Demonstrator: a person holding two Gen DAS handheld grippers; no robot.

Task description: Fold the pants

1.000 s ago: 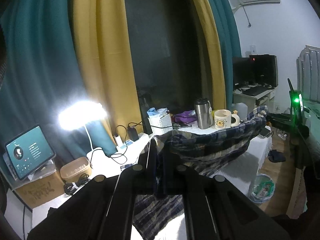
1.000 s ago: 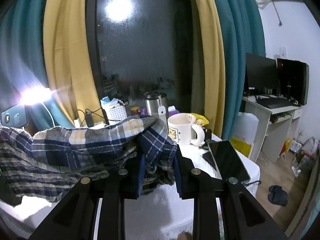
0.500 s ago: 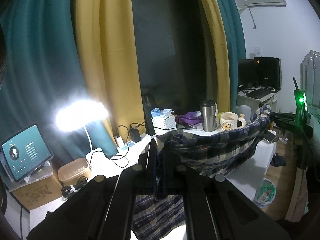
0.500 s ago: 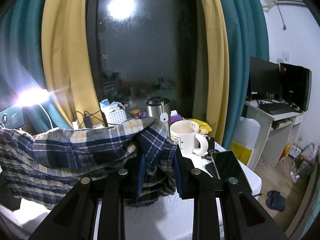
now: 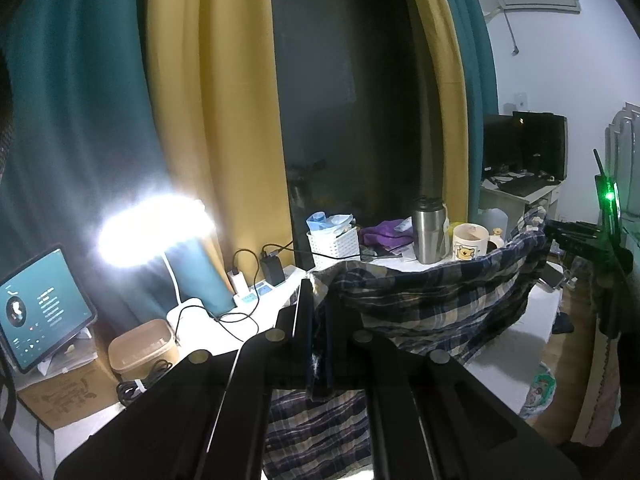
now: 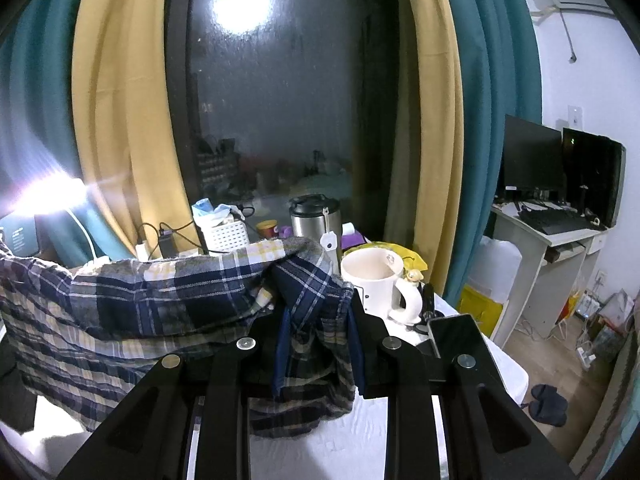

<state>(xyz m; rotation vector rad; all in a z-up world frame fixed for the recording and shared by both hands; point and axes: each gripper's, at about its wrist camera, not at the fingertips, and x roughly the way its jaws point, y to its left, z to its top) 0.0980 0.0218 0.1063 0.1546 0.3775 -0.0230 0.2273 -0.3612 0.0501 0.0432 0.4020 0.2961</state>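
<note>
Left wrist view: plaid pants (image 5: 432,300) hang lifted above the white table (image 5: 516,344), stretched between left gripper (image 5: 318,320) and right gripper (image 6: 316,328), each clamped on a corner, level.

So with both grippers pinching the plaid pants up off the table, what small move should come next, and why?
Probably lower both ends together toward the white table. The left gripper and right gripper each clamp an end of the plaid pants, which hang between them in the air, sagging, close to the mug.
</note>
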